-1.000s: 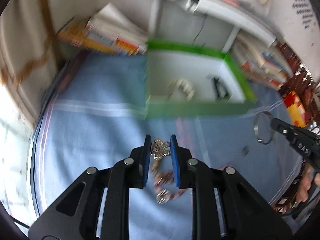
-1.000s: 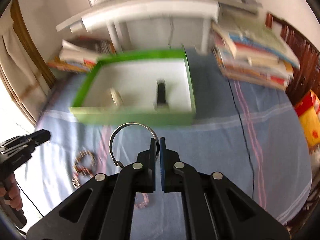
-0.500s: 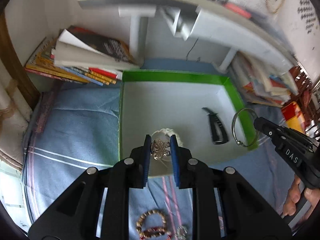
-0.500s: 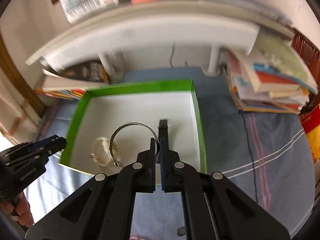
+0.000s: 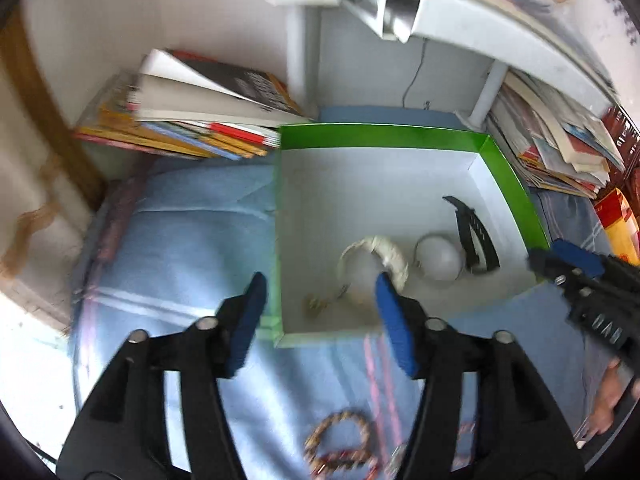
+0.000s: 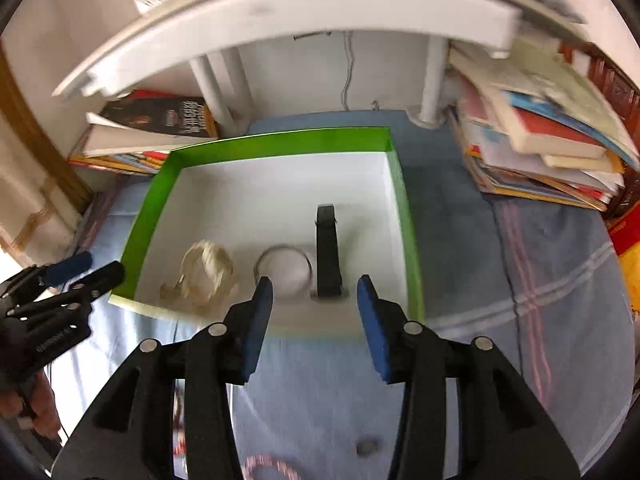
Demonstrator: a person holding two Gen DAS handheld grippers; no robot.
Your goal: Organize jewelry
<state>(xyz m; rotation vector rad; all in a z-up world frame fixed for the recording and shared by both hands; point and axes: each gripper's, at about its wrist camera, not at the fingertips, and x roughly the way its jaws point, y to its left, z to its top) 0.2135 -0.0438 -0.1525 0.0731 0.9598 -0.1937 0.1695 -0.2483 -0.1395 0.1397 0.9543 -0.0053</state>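
A green-walled white box (image 5: 384, 136) (image 6: 280, 142) lies on the blue cloth. Inside lie a white bangle (image 5: 390, 254) (image 6: 210, 266), a silver ring (image 5: 438, 258) (image 6: 284, 264), a black clasp (image 5: 476, 236) (image 6: 328, 252) and a small sparkly charm (image 5: 316, 303) (image 6: 170, 290). My left gripper (image 5: 318, 312) is open and empty over the box's near left edge. My right gripper (image 6: 314, 308) is open and empty above the box's near edge; it also shows in the left wrist view (image 5: 568, 264). Beaded bracelets (image 5: 340, 444) lie on the cloth below.
Book stacks lie at the left (image 5: 192, 120) and the right (image 6: 540, 148) of the box. A white shelf (image 6: 280, 28) stands behind it. A small dark bit (image 6: 366, 448) lies on the cloth. The left gripper appears in the right wrist view (image 6: 80, 268).
Both grippers opened. The charm dropped from the left gripper into the box, and the silver ring dropped from the right gripper into the box beside the black clasp.
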